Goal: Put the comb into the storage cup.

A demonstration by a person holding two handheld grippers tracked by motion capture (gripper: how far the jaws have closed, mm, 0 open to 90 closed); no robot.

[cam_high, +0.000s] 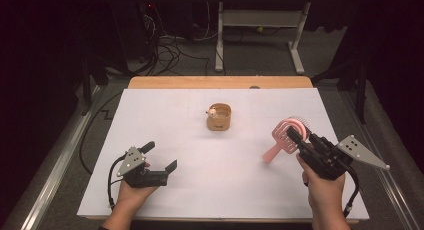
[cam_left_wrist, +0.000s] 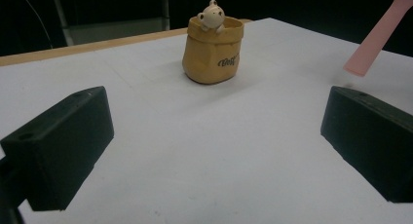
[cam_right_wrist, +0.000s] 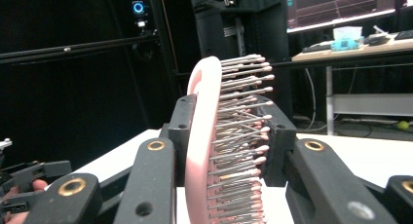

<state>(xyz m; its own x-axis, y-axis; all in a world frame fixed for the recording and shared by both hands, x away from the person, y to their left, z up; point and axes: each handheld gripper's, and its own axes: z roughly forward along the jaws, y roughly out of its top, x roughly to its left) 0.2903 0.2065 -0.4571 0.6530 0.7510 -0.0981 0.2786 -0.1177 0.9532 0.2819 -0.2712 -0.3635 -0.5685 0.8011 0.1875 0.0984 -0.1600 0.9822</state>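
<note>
So we've got a pink brush [cam_high: 286, 135] clamped in the right gripper [cam_high: 300, 139], over on the right side of the white table [cam_high: 200, 160]. It's one of those vented paddle brushes: the head has long open slots cut through it, and a straight flat handle runs off toward the lower left in the high view, with its tip down by the table surface. We can't tell if the tip actually touches. In the right gripper view we see the brush [cam_right_wrist: 221, 146] edge-on, standing upright between the jaws. The pink back is thin and curved, and rows of thin metal-looking bristles with small rounded pale tips stick out to one side. The jaws pinch the head from both sides, one on the smooth back and one against the bristles.

The left gripper [cam_high: 161, 157] sits low at the left front of the table, held in a hand [cam_high: 131, 192], and its jaws are spread wide with nothing between them. In the left gripper view we see both black jaws well apart and just bare table in the gap.

Further back, about mid-table, there's a little tan pot [cam_high: 219, 117] shaped like a crumpled paper bag, with dark lettering on the front and a tiny cream bear [cam_left_wrist: 211, 15] peeking over the rim. It stands well apart from both grippers. The pink handle end [cam_left_wrist: 377, 36] pokes into the left gripper view at upper right.
</note>
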